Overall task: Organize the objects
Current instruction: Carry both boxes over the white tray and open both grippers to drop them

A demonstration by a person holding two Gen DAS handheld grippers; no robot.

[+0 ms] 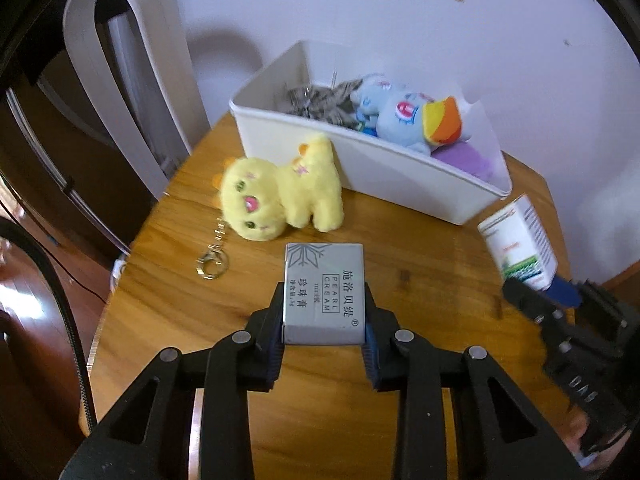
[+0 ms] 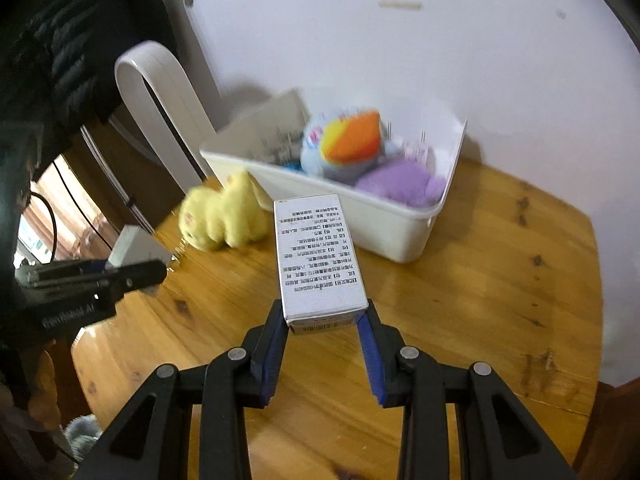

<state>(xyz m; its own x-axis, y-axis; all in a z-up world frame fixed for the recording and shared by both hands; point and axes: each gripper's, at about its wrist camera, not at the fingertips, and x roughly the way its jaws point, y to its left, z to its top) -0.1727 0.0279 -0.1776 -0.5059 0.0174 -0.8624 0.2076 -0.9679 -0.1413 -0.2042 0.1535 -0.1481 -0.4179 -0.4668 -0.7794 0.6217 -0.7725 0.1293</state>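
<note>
Silver box point(image 1: 324, 292) printed "PEARL CREAM" beside Chinese characters and an ® mark, white box point(image 2: 316, 258) covered in small Chinese print too blurred to read, left gripper point(image 2: 132, 276) body lettering indistinct

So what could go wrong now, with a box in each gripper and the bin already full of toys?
1. The left gripper pinches only the near end of the silver pearl cream box, so it could tip or slip.
2. The right gripper likewise holds the white box by one end.
3. The white bin is crowded with plush toys, so a box might perch on top and tumble out, or bump the yellow plush beside it.
</note>
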